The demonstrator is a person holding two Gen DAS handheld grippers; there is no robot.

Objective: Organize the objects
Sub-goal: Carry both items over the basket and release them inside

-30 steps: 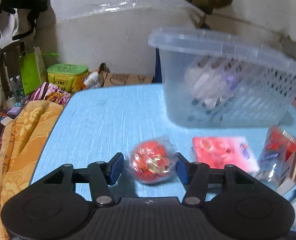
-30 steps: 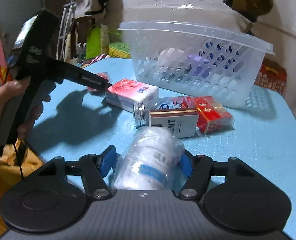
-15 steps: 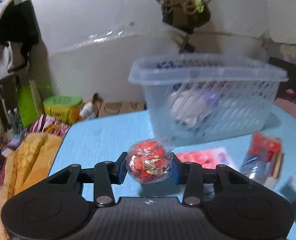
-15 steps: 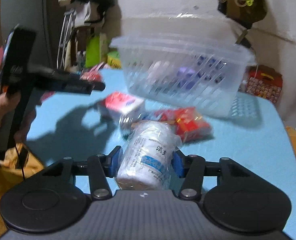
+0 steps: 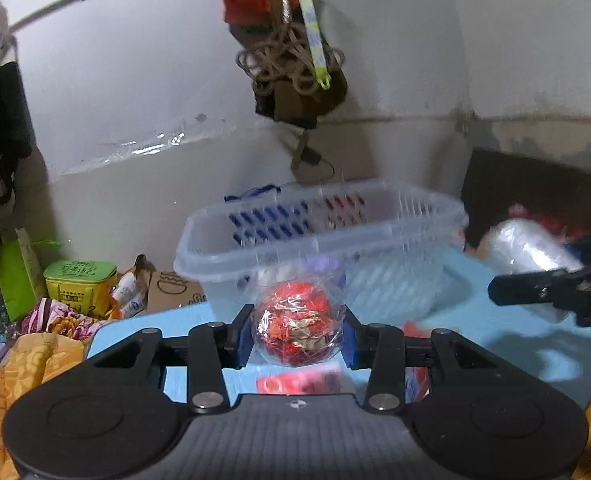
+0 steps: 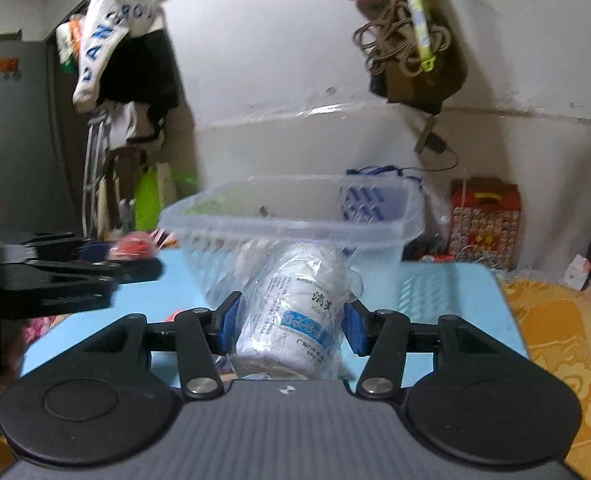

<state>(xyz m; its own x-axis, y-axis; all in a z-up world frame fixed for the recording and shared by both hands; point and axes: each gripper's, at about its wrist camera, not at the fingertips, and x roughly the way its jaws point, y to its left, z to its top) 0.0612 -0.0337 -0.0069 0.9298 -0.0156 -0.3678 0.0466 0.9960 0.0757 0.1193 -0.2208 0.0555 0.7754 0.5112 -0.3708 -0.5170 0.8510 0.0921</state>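
I have my left gripper clamped on the red foil-wrapped ball and my right gripper clamped on the plastic-wrapped white bottle, both lifted off the blue table and held just in front of the clear plastic basket. The basket already holds a few items, blurred through its slotted wall. I judge the job partly done: these two need dropping in, and a red packet in front of the basket is left to collect.
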